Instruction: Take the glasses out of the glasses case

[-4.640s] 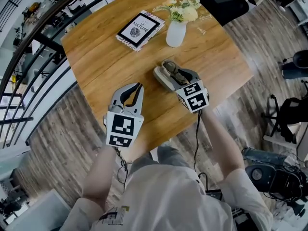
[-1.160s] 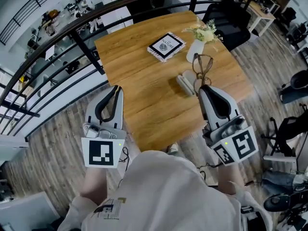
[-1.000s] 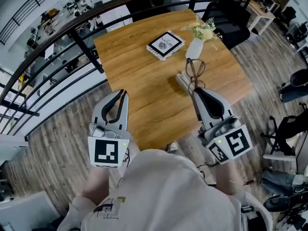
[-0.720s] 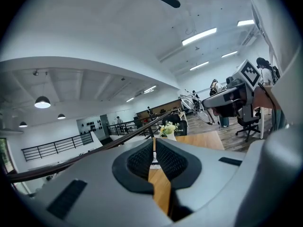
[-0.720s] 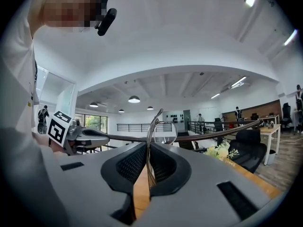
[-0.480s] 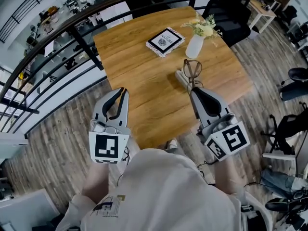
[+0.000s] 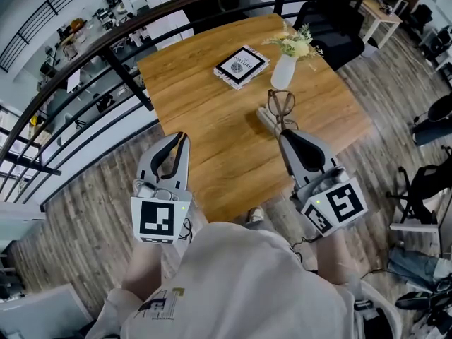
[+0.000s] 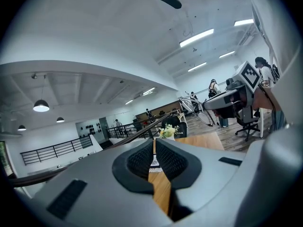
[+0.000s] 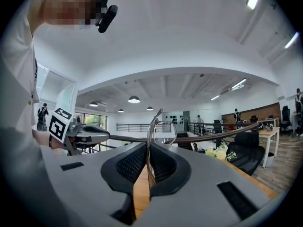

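Right now the fingers (image 9: 130, 164) of the right gripper (image 7: 288, 134) are clamping one thin temple of the glasses (image 7: 281, 103). The glasses are hanging in the air at 12 o'clock off the tips, above the glasses case (image 7: 265, 121) lying on the surface (image 7: 205, 104). Left gripper (image 7: 182, 140) is hovering at 9 o'clock, fingers together on nothing.

Risk, as I'm judging it: so narrow a pinch is letting the frame pivot, slip and drop, or strain its hinge.

Case is sitting partly behind the frame, so its lid state is unclear. Second temple is proving hard to trace.
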Available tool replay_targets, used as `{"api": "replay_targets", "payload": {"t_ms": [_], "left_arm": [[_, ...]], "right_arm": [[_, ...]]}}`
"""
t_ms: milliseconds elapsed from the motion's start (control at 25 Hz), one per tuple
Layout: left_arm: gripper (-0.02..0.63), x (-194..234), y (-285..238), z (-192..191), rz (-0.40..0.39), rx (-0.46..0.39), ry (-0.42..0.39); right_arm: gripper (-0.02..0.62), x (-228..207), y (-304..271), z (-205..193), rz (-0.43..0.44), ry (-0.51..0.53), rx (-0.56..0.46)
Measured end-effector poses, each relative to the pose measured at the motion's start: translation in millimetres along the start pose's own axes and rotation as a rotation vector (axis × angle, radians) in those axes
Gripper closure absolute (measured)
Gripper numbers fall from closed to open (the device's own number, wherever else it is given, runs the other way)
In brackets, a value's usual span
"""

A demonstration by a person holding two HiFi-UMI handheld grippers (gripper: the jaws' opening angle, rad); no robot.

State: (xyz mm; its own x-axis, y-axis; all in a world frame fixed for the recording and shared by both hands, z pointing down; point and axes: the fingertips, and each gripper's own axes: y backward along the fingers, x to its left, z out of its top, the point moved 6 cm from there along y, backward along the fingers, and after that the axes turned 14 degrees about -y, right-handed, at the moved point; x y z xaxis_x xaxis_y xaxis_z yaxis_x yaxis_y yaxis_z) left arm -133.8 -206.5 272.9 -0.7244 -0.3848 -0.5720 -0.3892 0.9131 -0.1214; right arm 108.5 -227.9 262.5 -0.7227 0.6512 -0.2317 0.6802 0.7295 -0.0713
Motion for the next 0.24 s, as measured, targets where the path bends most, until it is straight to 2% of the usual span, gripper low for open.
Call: {"api": "replay_targets", "payload": {"t_ms": [240], "left_arm": [[0.575, 6.8, -1.8, 9.0, 0.012, 0.029, 0.08]], "right_arm": [[0.549, 2.1, -0.7, 8.4, -0.006, 0.018, 0.003]]}}
